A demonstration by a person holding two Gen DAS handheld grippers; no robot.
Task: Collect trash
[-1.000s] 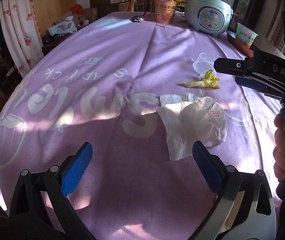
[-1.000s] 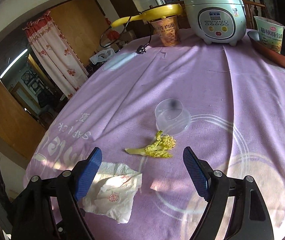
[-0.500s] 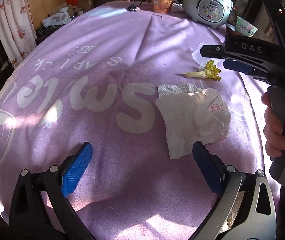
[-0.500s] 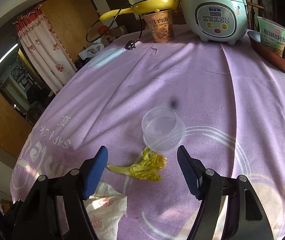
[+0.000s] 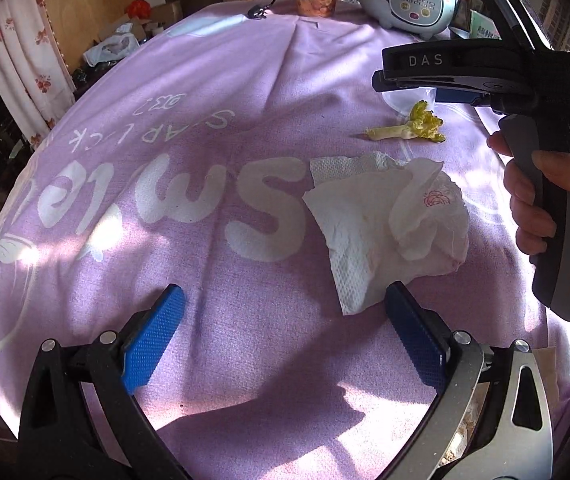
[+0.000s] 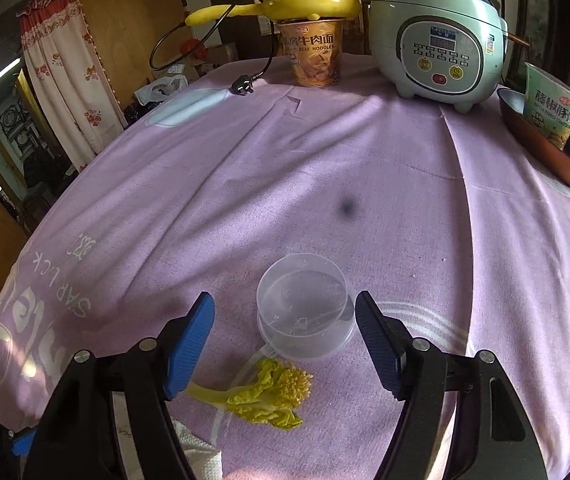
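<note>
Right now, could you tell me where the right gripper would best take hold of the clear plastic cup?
Probably across the round wall of the clear plastic cup, coming down from above. It stands upright, mouth up, between the open fingers of the right gripper, whose jaws have just been closing without pressing it yet.

Both units same build: black plastic scissor-link frames, round silver rivets at the pivots, blue pads with a fine knurled texture on the fingers.

Left gripper point(image 5: 283, 334): 3 o'clock linkage is bare silver metal with a triangular cut-out, 9 o'clock side black.

Right gripper point(image 6: 285, 340): all-black links, same triangular cut-outs.

From the left wrist camera, right gripper body at 2 o'clock: black housing lettered "DAS" in white, grey pistol grip, green LED on top, thin black strap. Hand point(image 5: 525, 200) on the grip.
</note>
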